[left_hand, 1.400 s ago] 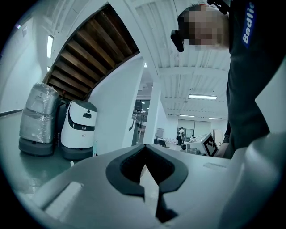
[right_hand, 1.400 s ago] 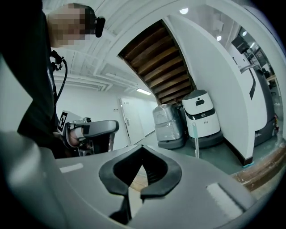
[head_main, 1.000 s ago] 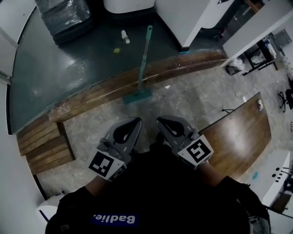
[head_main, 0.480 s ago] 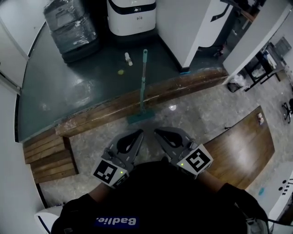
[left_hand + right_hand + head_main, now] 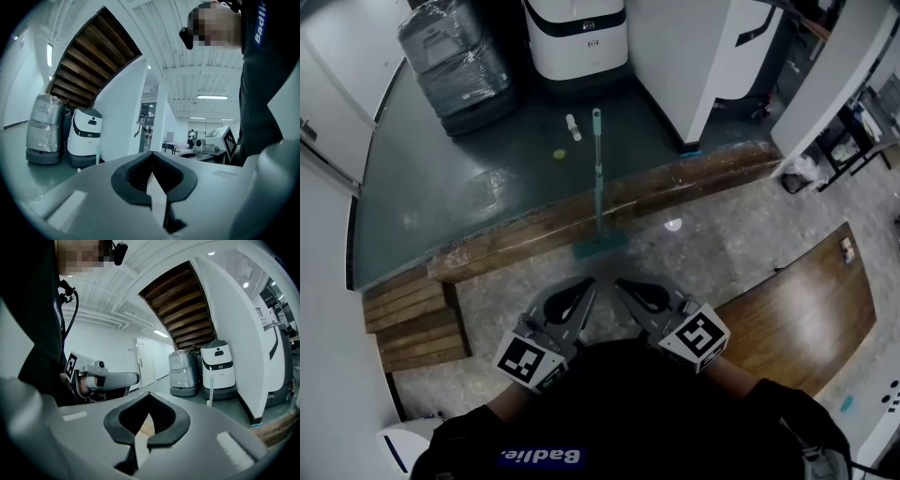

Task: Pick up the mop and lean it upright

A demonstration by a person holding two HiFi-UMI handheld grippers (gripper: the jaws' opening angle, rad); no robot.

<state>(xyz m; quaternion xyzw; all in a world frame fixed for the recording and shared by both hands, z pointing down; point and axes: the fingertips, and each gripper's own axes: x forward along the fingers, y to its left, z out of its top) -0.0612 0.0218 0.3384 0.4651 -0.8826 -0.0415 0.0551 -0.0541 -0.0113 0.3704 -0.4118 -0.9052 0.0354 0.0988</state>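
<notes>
Mop [image 5: 598,178] lies upper centre: long, stiff, probably light; I'd grab mid-handle. Left gripper [image 5: 586,282], right gripper [image 5: 621,283]: my jaws closed, both empty.

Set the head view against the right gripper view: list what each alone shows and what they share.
Head view only: the flat head of the teal mop and a small white bottle on the dark floor. Right gripper view only: the brown slatted stair underside. Both: the white service robot, the plastic-wrapped machine, and the right gripper, shut.
</notes>
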